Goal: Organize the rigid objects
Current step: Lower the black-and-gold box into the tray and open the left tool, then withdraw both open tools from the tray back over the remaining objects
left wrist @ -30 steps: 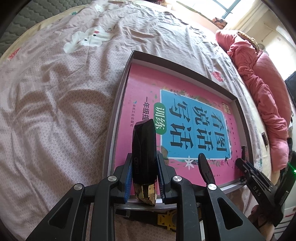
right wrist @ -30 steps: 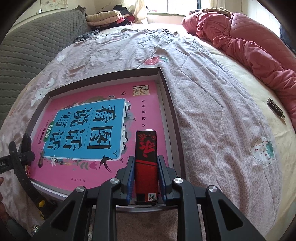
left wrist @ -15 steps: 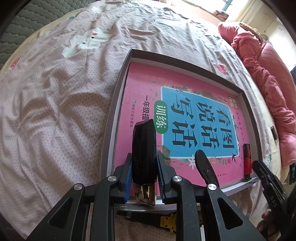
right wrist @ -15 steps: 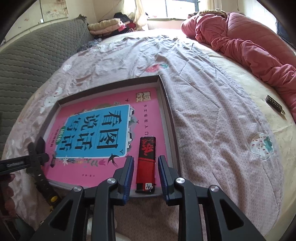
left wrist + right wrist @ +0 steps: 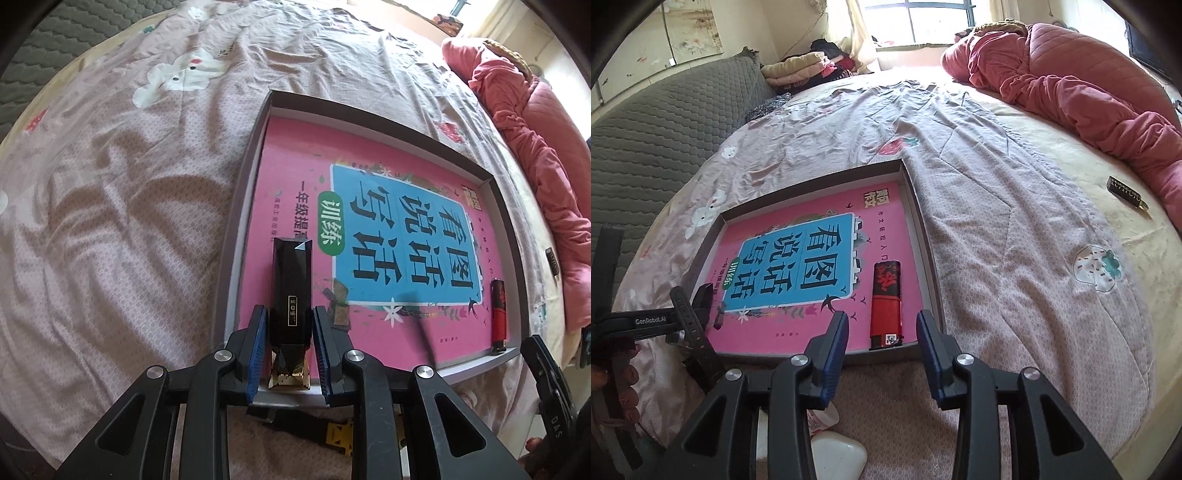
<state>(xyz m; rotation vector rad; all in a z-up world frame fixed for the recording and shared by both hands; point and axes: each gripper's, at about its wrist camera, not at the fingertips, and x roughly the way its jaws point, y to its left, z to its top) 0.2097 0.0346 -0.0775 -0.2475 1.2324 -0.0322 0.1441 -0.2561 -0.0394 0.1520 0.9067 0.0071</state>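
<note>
Left gripper (image 5: pixel 289 352) was clamped on the black-and-gold lighter (image 5: pixel 290 295), held over the near-left corner of the grey tray (image 5: pixel 236 236). Right gripper (image 5: pixel 881 345) jaws were opening, nothing between them; the red lighter (image 5: pixel 885 307) was lying on the pink book (image 5: pixel 798 273) in the tray's near-right corner.

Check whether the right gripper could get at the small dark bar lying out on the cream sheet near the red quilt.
Probably yes. The right gripper is empty, its jaws opening just clear of the red lighter in the tray. The dark bar lies alone, with only bare bedding between.
</note>
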